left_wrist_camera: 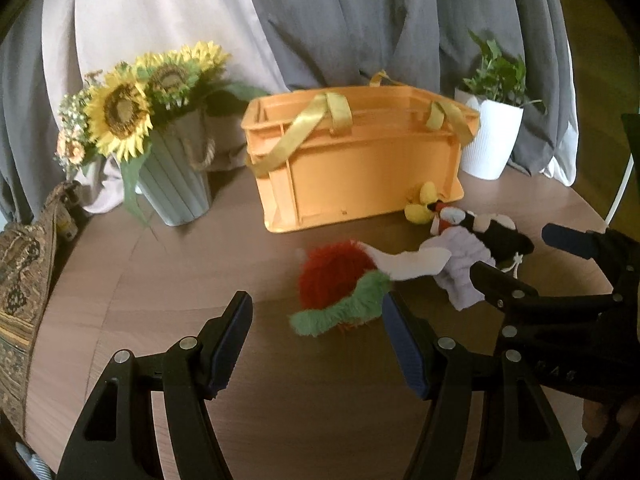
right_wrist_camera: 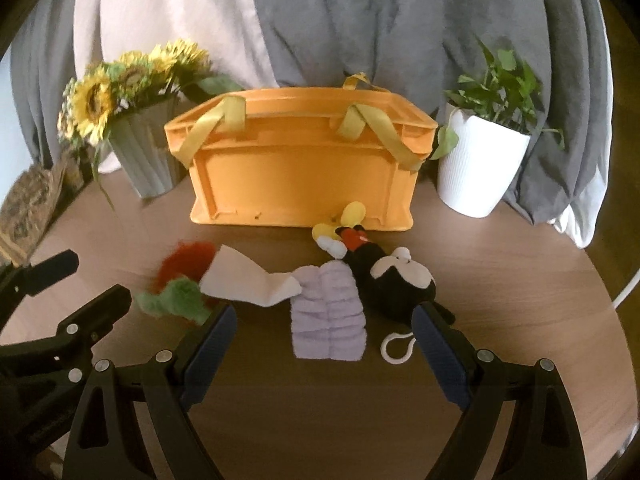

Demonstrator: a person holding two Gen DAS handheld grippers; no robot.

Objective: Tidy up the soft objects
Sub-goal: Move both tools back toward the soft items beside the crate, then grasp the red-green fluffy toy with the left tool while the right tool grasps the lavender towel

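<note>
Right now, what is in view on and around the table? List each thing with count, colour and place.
crate: one, orange with yellow straps, back centre of the table.
sunflower vase: one, grey-green, left of the crate.
potted plant: one, white pot, right of the crate.
mouse plush: one, black, red and yellow, in front of the crate.
lilac cloth: one, beside the plush.
white cloth: one, left of the lilac cloth.
fuzzy toy: one, red and green, far left.
table: one, brown wood.
curtains: grey and white, behind.
left gripper: jaws open, empty.
right gripper: jaws open, empty.
</note>
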